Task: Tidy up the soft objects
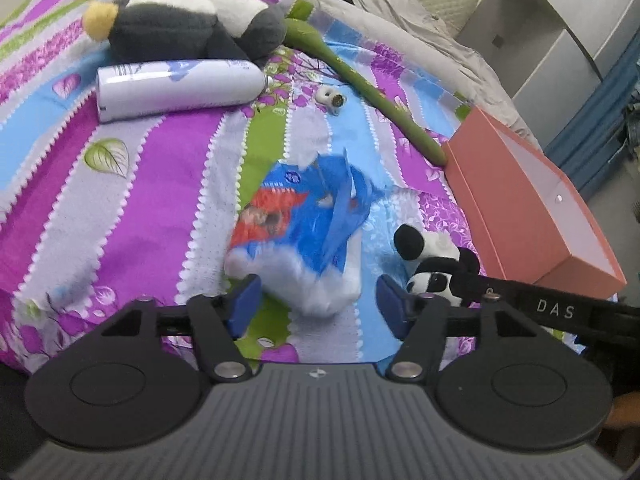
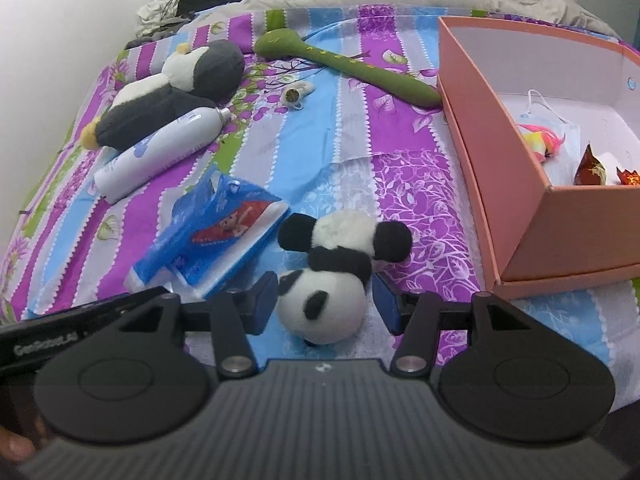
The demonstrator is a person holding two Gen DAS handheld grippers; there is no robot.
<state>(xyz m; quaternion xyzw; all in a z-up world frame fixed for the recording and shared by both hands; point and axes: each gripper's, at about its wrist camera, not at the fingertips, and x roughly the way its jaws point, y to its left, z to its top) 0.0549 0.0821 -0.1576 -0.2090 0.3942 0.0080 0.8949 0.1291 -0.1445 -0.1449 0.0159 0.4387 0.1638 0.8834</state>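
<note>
We straddle the tissue pack [image 1: 296,240] with the left gripper [image 1: 316,300] and the panda [image 2: 328,280] with the right gripper [image 2: 326,304] — both spread wide, gripping nothing — ready to box them [image 2: 500,184].

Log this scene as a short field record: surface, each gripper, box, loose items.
surface: striped floral bedspread
left gripper: open, straddling the blue tissue pack
right gripper: open, straddling the panda plush
box: pink box, open, mask and wrappers inside
loose items: penguin plush, white spray can, green plush snake
</note>
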